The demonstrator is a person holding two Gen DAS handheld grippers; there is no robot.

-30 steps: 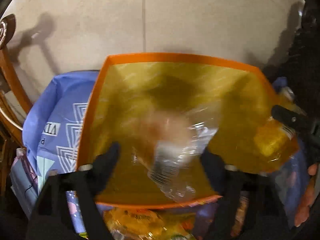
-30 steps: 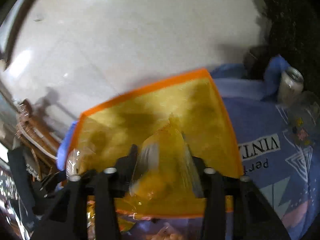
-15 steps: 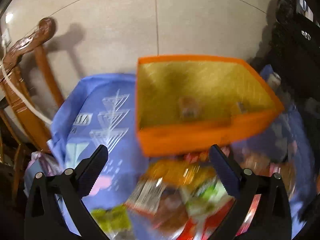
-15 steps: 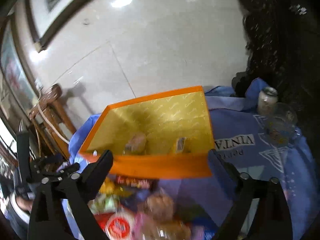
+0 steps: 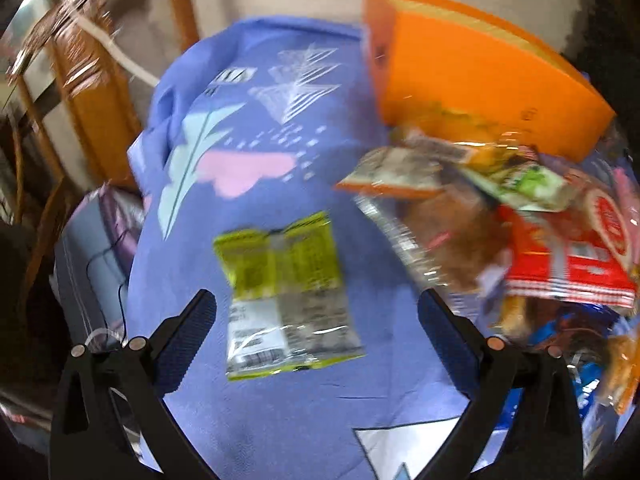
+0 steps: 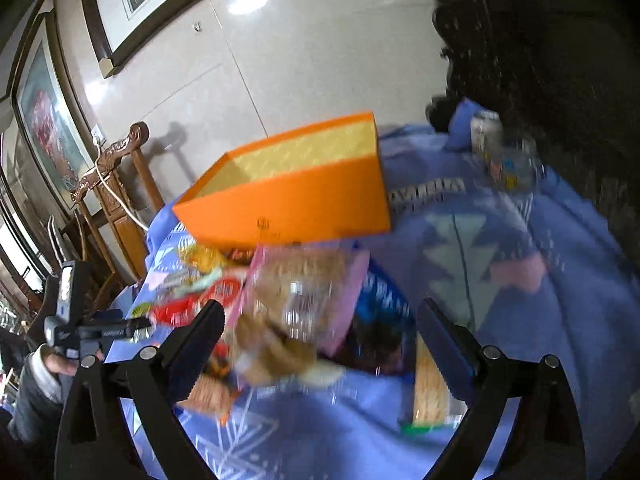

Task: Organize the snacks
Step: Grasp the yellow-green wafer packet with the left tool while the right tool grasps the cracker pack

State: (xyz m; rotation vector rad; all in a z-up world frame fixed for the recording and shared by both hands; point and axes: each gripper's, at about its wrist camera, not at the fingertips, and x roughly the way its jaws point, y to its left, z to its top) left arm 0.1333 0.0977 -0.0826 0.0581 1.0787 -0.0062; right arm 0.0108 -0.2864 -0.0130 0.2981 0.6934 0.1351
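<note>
Orange box [image 5: 480, 76], open-topped, yellow patterned lining, upright at far side of blue cloth; contents not visible; near wall plain orange with small dark mark low on it [image 6: 288, 208]. Green packet [image 5: 284, 280], flat on cloth, lying alone left of pile, clear lower half with white label, printed text on green upper half. Snack pile [image 5: 500, 216] heaped directly before box, touching its near wall; red-and-white packet [image 5: 568, 264], light green wrapper [image 5: 532, 184], clear bag of brown biscuits [image 6: 296, 304], pink-edged, uppermost; blue packet [image 6: 384, 304] beside it; cracker pack [image 6: 430, 392] at pile's right edge; details blurred.
</note>
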